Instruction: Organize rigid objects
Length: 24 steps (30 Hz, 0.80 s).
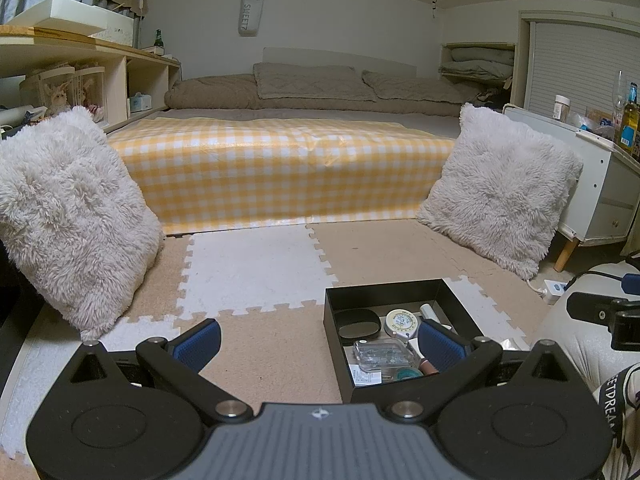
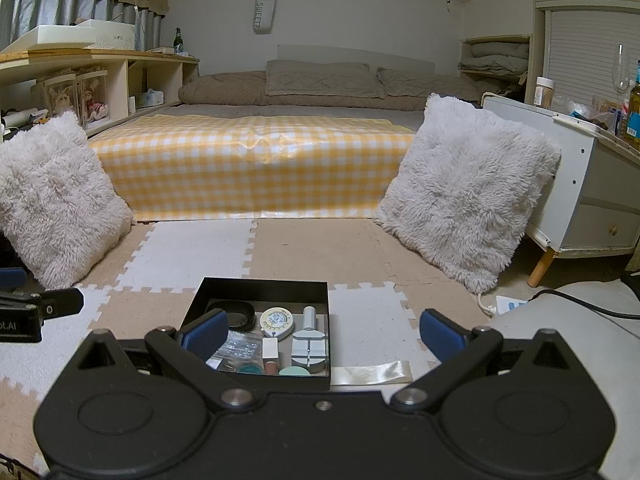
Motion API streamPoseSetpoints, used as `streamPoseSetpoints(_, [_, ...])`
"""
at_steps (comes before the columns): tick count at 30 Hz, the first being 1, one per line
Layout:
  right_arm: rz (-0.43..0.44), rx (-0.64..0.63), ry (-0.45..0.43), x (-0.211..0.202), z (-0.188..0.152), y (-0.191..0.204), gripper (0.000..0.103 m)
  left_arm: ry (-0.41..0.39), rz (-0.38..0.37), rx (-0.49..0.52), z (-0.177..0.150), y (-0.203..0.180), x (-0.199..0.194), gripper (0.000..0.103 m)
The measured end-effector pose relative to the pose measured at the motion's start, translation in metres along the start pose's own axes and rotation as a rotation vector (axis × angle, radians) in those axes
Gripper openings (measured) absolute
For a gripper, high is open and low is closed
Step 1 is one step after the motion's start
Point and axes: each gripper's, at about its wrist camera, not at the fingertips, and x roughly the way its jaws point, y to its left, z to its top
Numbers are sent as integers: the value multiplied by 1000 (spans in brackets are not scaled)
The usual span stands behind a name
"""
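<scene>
A black box (image 2: 264,286) of small items sits on the floor, ahead-left of the empty, wide-open right gripper (image 2: 322,334) and ahead-right of the equally wide left gripper (image 1: 318,344).

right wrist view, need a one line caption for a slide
Open right gripper hovers over a black box of small items on foam floor mats.

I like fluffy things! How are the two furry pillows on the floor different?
The left pillow leans beside the wooden shelves, while the right pillow leans against the white cabinet. The left pillow looks a bit lumpier and rounder; the right pillow keeps a squarer shape with clearer corners. A white cable lies by the right pillow's bottom corner, none shows by the left pillow. Both are shaggy, off-white, propped up and tilted on the foam mat at either end of the checked bed cover.
</scene>
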Motion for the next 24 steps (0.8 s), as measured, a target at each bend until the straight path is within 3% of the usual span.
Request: streamPoseSetpoints(24, [-3, -6, -2, -1, 0, 1, 103, 1, 2, -3, 0, 0, 0, 103])
